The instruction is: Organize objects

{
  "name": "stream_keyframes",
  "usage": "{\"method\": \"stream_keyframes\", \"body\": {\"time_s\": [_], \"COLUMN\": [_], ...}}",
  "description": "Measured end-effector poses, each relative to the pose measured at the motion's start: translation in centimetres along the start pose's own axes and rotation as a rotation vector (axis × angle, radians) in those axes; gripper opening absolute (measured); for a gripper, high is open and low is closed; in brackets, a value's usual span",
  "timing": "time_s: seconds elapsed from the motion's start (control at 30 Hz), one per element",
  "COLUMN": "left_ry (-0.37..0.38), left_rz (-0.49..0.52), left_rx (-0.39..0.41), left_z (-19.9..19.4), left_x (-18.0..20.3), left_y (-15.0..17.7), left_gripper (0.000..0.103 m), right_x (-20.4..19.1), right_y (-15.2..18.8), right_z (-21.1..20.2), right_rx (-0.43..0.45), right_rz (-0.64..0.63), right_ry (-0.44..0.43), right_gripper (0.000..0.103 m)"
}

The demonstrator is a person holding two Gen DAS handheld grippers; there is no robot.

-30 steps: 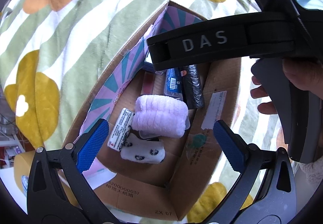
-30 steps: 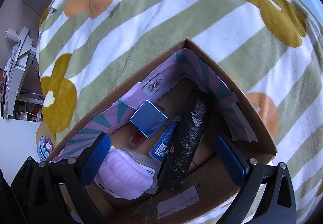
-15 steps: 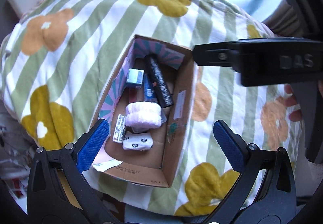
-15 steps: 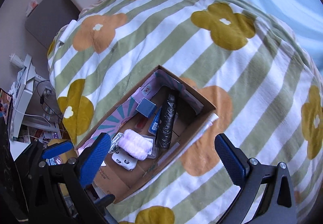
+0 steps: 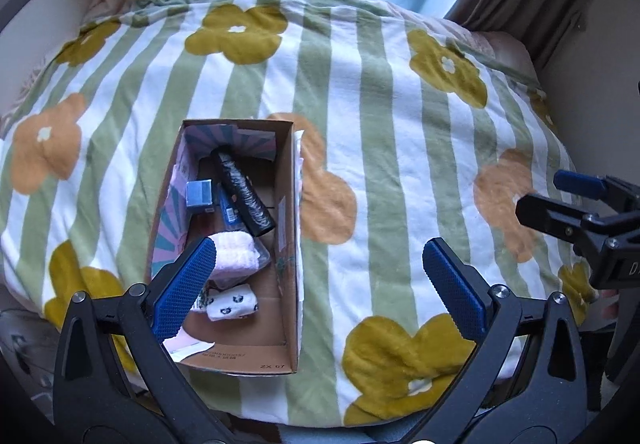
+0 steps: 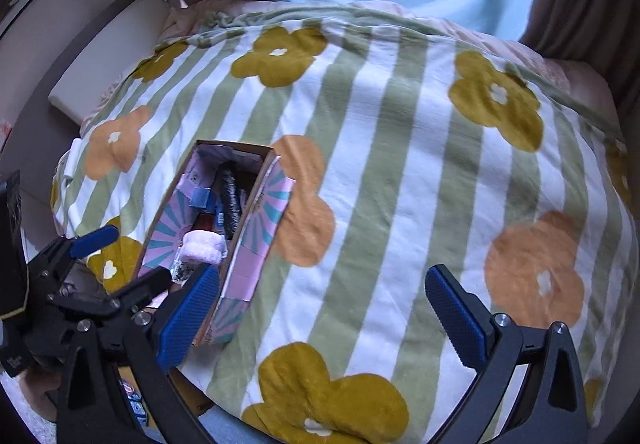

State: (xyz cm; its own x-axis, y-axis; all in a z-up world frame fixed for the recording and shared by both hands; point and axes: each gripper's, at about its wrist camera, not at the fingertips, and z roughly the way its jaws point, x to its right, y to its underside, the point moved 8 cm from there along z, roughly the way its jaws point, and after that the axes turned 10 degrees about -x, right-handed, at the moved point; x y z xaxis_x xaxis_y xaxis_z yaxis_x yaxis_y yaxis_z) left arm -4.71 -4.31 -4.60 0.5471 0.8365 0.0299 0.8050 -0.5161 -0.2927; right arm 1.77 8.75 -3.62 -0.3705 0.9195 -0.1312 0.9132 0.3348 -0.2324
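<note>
Cardboard box (image 5: 289, 228) of small items, ahead and left of the wide-open, empty left gripper (image 5: 320, 292) and far left of the equally wide, empty right gripper (image 6: 320, 314), on the striped bed cover (image 5: 400, 171): seemingly packed, probably awaiting only a last check.

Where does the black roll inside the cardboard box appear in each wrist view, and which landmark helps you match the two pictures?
Left wrist view: the black roll lies diagonally in the cardboard box, left of centre.
Right wrist view: the black roll shows at the left, near the box's far end.
Shared landmark: the pink fluffy bundle, nearer the camera than the roll in both.
</note>
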Motion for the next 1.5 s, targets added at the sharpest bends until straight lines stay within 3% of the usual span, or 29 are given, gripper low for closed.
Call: {"method": "stream_keyframes", "body": {"time_s": [0.2, 0.43, 1.5], "left_ry": [0.002, 0.015, 0.012], "left_rz": [0.051, 0.089, 0.105], "left_rx": [0.013, 0.020, 0.036], "left_z": [0.1, 0.1, -0.4], "left_x": [2.1, 3.4, 3.7], "left_y": [0.2, 0.3, 0.2], "left_gripper": [0.103, 0.103, 0.103], "right_x": [3.7, 5.2, 5.7], "right_y": [2.8, 3.9, 3.7], "right_z": [0.2, -0.4, -1.7], "right_rx": [0.007, 0.023, 0.051], "right_rz": [0.137, 0.191, 0.215], "right_ry": [0.041, 0.066, 0.095], "right_gripper": [0.103, 0.103, 0.103]}}
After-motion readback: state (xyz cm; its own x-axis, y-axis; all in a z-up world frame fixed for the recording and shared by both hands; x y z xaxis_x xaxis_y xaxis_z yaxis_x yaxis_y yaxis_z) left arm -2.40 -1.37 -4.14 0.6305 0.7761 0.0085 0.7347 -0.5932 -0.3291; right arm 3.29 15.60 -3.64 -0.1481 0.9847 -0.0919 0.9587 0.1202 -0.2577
